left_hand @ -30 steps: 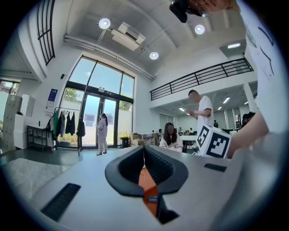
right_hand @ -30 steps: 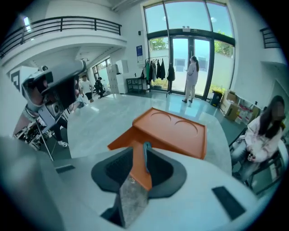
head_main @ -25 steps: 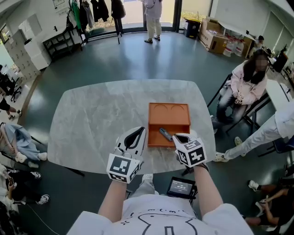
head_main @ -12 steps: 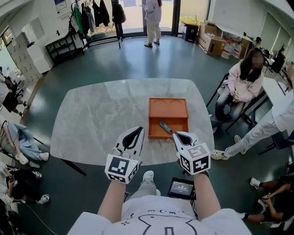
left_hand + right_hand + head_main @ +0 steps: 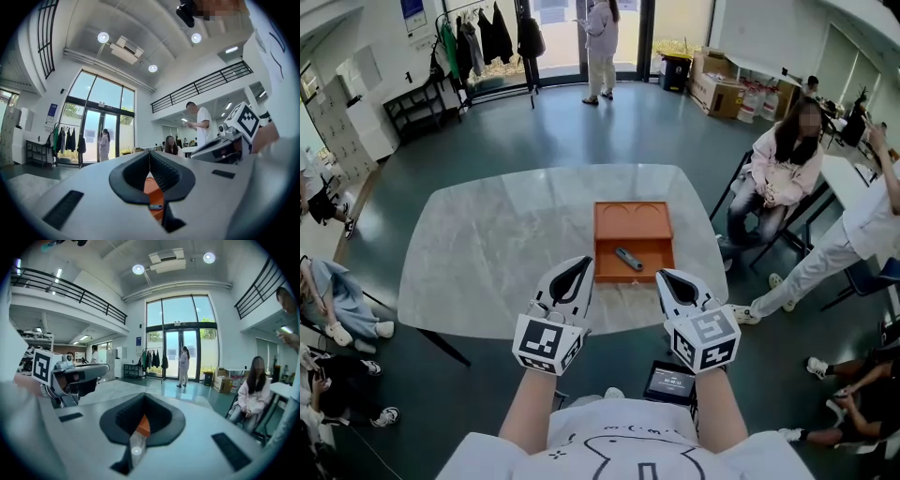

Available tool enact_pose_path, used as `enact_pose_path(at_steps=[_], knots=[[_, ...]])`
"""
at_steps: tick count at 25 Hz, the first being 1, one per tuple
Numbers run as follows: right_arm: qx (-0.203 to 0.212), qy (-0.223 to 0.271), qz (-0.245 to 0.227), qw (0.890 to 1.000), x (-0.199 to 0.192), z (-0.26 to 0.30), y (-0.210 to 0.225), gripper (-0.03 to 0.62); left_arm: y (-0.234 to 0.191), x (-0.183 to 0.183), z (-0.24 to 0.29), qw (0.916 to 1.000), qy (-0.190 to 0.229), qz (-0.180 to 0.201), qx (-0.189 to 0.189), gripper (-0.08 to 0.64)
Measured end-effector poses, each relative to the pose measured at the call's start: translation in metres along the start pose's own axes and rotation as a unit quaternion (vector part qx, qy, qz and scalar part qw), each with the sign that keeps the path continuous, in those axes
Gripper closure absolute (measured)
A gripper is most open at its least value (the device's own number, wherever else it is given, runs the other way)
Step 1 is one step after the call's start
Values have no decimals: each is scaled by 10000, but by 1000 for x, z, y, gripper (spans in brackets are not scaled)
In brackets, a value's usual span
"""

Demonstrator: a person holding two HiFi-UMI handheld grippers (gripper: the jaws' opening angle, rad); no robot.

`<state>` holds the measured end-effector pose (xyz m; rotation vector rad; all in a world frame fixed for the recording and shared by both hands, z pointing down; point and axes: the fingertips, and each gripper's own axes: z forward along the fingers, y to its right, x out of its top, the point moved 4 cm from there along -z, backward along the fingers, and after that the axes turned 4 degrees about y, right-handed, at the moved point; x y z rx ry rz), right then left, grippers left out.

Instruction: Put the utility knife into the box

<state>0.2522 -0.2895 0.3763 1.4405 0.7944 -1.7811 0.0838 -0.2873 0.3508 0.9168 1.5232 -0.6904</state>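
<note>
An orange box [image 5: 633, 225] stands on the marble table [image 5: 487, 253], right of the middle. The dark utility knife [image 5: 628, 259] lies slantwise in the box's near compartment, with nothing touching it. Both grippers hover over the table's near edge, short of the box. My left gripper [image 5: 578, 268] is shut and empty, left of the box. Just off the box's near right corner, my right gripper [image 5: 667, 277] is shut and empty too. In the left gripper view the jaws [image 5: 150, 153] meet, with the box [image 5: 153, 190] showing below them. The right gripper view shows closed jaws [image 5: 144, 397] and a sliver of the box [image 5: 143, 425].
A seated person [image 5: 776, 169] is close to the table's right side, and another person's leg [image 5: 811, 267] reaches in beside them. A small screen device [image 5: 673, 382] sits low by my knees. Cardboard boxes [image 5: 724, 89] and a coat rack [image 5: 478, 42] stand far back.
My right gripper has pulled back from the box toward me, leaving the knife lying inside. The left gripper has barely moved.
</note>
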Motion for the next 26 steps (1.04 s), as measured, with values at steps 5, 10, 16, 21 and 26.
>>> enact_pose_path(at_steps=[5, 10, 16, 21, 26], knots=[[-94, 202, -60, 9997, 9, -8, -5, 584, 2, 7, 0, 9999, 93, 47, -108, 545], [-89, 379, -137, 9991, 20, -13, -11, 584, 4, 16, -1, 9997, 117, 93, -179, 545], [-66, 454, -194, 9988, 22, -18, -15, 584, 6, 17, -3, 9997, 120, 91, -214, 545], [-98, 511, -229, 9984, 21, -21, -16, 584, 9, 16, -4, 9996, 113, 88, -225, 545], [-100, 532, -226, 9983, 26, -19, -15, 584, 4, 18, -1, 9997, 95, 69, -193, 545]])
